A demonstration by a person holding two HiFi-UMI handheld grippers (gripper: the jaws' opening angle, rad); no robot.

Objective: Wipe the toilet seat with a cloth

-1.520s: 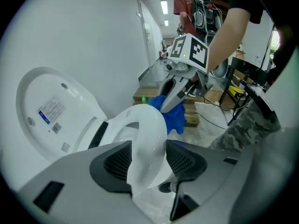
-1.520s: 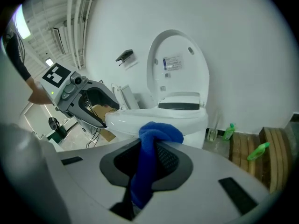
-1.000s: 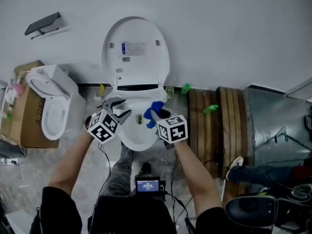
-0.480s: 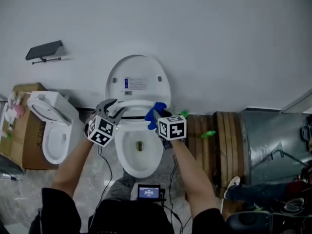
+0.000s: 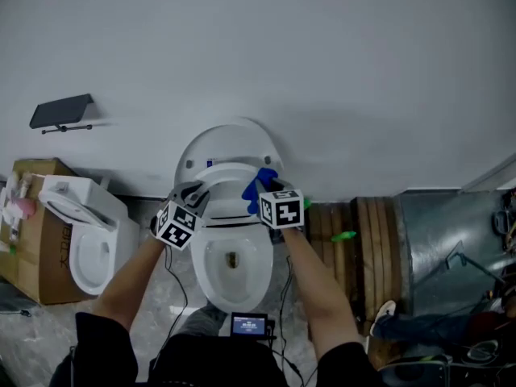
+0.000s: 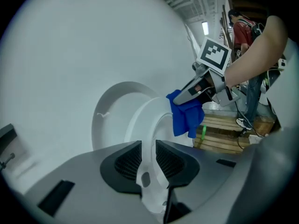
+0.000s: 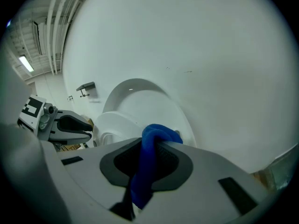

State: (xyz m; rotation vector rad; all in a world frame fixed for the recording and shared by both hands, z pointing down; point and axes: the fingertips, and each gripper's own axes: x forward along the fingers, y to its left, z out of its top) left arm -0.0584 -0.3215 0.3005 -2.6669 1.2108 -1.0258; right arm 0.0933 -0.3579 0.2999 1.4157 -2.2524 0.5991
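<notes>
A white toilet stands against the wall with its lid (image 5: 230,139) up. The toilet seat (image 5: 228,176) stands tilted up between bowl (image 5: 234,268) and lid. My left gripper (image 5: 196,190) is at the seat's left edge. In the left gripper view its jaws (image 6: 148,155) are closing, and the white seat rim (image 6: 154,120) fills the narrow gap between the pads. My right gripper (image 5: 260,185) is at the seat's right side, shut on a blue cloth (image 5: 260,180). The cloth (image 7: 148,143) bulges out above the right jaws and hangs down (image 6: 186,115) beside the seat.
A second white toilet (image 5: 81,216) leans on a cardboard box (image 5: 24,248) at the left. A dark holder (image 5: 60,111) is fixed to the wall. Right of the toilet lie a wooden pallet (image 5: 355,232), a green item (image 5: 343,236) and grey metal sheeting (image 5: 439,232).
Both grippers have moved from over the bowl's middle up to the back part of the seat. The left jaws have narrowed around the seat's edge. The right keeps the cloth.
</notes>
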